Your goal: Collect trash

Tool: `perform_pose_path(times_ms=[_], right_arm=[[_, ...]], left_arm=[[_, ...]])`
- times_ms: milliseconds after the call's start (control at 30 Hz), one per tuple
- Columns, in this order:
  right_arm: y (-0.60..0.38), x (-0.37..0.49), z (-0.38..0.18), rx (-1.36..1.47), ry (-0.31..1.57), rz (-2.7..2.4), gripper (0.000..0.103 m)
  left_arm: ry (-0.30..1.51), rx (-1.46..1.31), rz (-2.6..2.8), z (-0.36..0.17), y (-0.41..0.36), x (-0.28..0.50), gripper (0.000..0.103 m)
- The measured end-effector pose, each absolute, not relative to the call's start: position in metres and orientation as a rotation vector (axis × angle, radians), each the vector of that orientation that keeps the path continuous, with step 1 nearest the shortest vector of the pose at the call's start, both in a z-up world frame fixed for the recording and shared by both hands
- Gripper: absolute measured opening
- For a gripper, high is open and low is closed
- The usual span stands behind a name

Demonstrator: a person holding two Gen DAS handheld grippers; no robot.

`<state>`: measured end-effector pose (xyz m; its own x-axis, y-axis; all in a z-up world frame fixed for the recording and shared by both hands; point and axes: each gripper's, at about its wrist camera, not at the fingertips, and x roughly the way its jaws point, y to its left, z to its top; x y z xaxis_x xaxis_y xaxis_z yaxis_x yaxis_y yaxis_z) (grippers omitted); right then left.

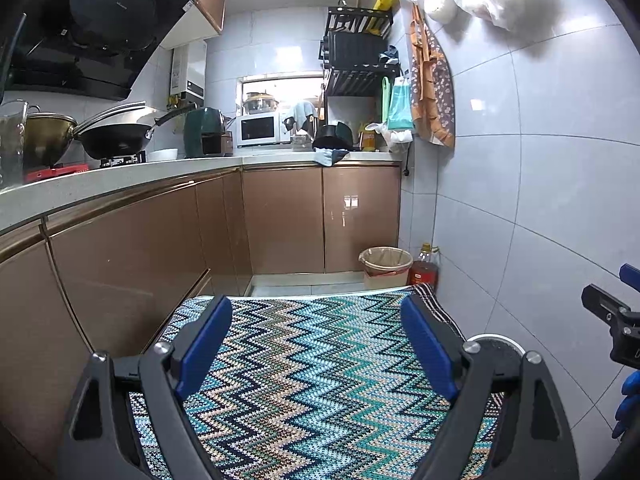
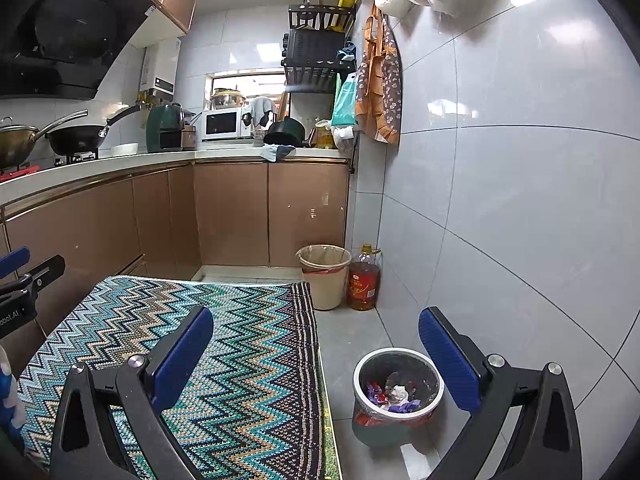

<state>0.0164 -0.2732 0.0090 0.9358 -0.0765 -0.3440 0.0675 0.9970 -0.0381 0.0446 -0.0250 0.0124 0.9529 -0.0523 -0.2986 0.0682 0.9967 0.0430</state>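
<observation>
A small grey bin [image 2: 398, 394] with a white rim stands on the floor beside the table; it holds crumpled wrappers and paper [image 2: 394, 394]. Only its rim [image 1: 494, 342] shows in the left wrist view. My right gripper [image 2: 316, 350] is open and empty, held above the table edge and the bin. My left gripper [image 1: 316, 338] is open and empty above the zigzag-patterned cloth [image 1: 312, 380] on the table. No loose trash shows on the cloth [image 2: 224, 360]. The other gripper shows at each view's edge [image 1: 612, 320] [image 2: 24, 284].
A beige bin with a liner [image 2: 325, 276] and an oil bottle [image 2: 363, 280] stand by the far cabinets. Brown cabinets [image 1: 160, 240] and a countertop with pans and appliances run along the left and back. A tiled wall [image 2: 500, 200] is on the right.
</observation>
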Motion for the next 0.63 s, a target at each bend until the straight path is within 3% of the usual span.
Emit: perform_pose_path(times_ms=[633], right_arm=[[-0.2733, 0.0166, 0.0076, -0.027, 0.353, -0.074, 0.103]], left_arm=[[0.295, 0.049, -0.031, 0.015, -0.0305, 0.0449, 0.086]])
